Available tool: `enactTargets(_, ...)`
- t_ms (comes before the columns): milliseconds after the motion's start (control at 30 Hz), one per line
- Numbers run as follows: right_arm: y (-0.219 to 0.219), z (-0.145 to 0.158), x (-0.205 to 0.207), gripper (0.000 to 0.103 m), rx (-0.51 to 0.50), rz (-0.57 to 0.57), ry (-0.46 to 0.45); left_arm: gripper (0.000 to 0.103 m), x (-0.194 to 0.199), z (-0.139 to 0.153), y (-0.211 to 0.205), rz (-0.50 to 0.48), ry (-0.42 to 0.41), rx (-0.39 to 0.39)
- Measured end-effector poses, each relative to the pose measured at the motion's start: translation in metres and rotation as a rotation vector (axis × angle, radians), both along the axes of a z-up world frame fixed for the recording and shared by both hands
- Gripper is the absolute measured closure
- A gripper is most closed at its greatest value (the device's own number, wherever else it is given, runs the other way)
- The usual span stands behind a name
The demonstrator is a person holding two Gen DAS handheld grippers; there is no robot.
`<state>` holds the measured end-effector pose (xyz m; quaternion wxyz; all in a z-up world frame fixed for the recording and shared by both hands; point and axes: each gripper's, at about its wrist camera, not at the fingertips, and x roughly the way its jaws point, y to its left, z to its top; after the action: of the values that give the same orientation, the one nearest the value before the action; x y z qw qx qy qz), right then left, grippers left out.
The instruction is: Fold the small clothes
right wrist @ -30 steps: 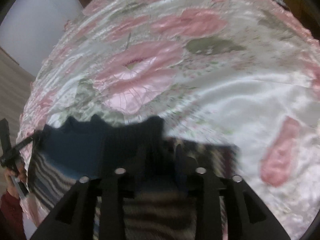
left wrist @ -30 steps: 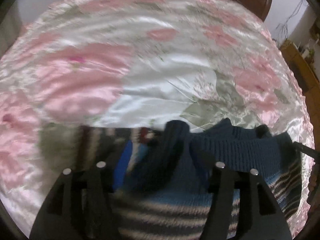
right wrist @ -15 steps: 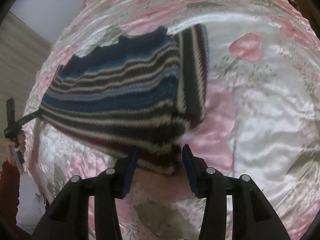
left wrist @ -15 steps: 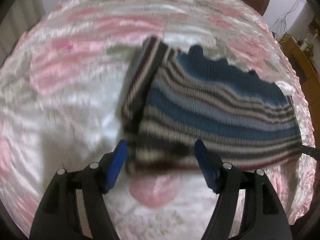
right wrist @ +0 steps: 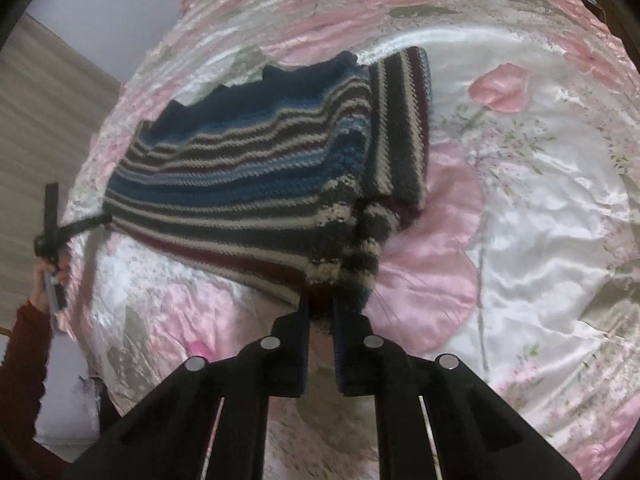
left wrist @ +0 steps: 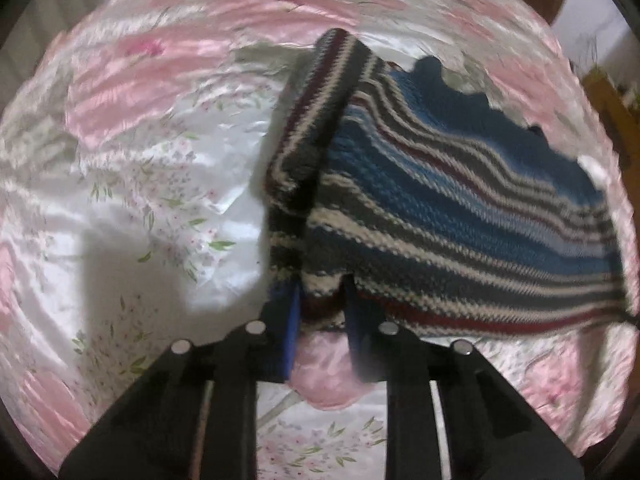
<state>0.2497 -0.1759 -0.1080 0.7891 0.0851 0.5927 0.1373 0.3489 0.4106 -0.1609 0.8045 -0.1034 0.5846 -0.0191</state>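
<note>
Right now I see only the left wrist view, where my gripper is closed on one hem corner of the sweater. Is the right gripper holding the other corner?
Observer: Yes, the right gripper is shut on the striped sweater's other hem corner.
Operator: Is that side's sleeve folded in?
Observer: A striped sleeve lies folded along that edge.
Operator: Where is my hand?
Observer: The hand holding the left gripper is beyond the bedspread's edge.

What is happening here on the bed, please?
A person is folding a striped knitted sweater on a pink floral bedspread. The left gripper is shut on one corner of the near hem and the right gripper is shut on the other, so the hem is stretched between them. Both sleeves are already folded in along the sides.
</note>
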Motion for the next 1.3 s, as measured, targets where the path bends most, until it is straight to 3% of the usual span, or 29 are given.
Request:
enactTargets(200,-0.016,-0.045,0.000,0.093,-0.020,-0.047,0.091,0.085,0.001,-0.012,-0.010,-0.035,0.006,0.075)
enactTargets(367,-0.021,-0.051,-0.003,0.092,0.004,-0.069,0.084,0.083,0.005,-0.016,-0.019,-0.060,0.000,0.126)
enactTargets(467,-0.021,-0.045,-0.003,0.092,0.001,-0.062,0.076,0.083,0.006,-0.013,-0.020,-0.051,-0.003,0.112)
enactTargets(567,-0.019,-0.021,-0.001,0.079,-0.009,-0.054,0.020,0.079,0.003,0.003,-0.017,-0.025,-0.014,0.103)
enactTargets(700,-0.013,0.013,0.014,0.062,-0.042,-0.046,-0.078,0.063,0.007,0.049,-0.026,-0.008,-0.172,0.127)
enactTargets(767,-0.007,0.018,0.034,0.062,-0.039,-0.049,-0.085,0.059,0.020,0.060,-0.039,-0.025,-0.216,0.102)
enactTargets(900,0.000,0.003,0.068,0.062,-0.063,-0.079,-0.058,0.059,0.050,0.048,-0.065,-0.076,-0.171,0.033)
enactTargets(967,0.001,-0.010,0.080,0.071,-0.033,-0.088,-0.026,0.059,0.063,0.033,-0.076,-0.094,-0.131,0.026)
enactTargets(1000,0.003,-0.012,0.083,0.082,-0.032,-0.089,-0.020,0.059,0.064,0.026,-0.077,-0.098,-0.118,0.031)
enactTargets(1033,0.002,-0.014,0.086,0.087,-0.029,-0.088,-0.015,0.059,0.067,0.019,-0.078,-0.100,-0.102,0.040)
enactTargets(1133,-0.005,-0.016,0.087,0.090,-0.035,-0.109,-0.020,0.059,0.068,0.001,-0.076,-0.112,-0.071,0.054)
enactTargets(1300,-0.015,-0.039,0.087,0.091,-0.035,-0.142,0.029,0.057,0.070,-0.008,-0.064,-0.100,-0.043,0.012)
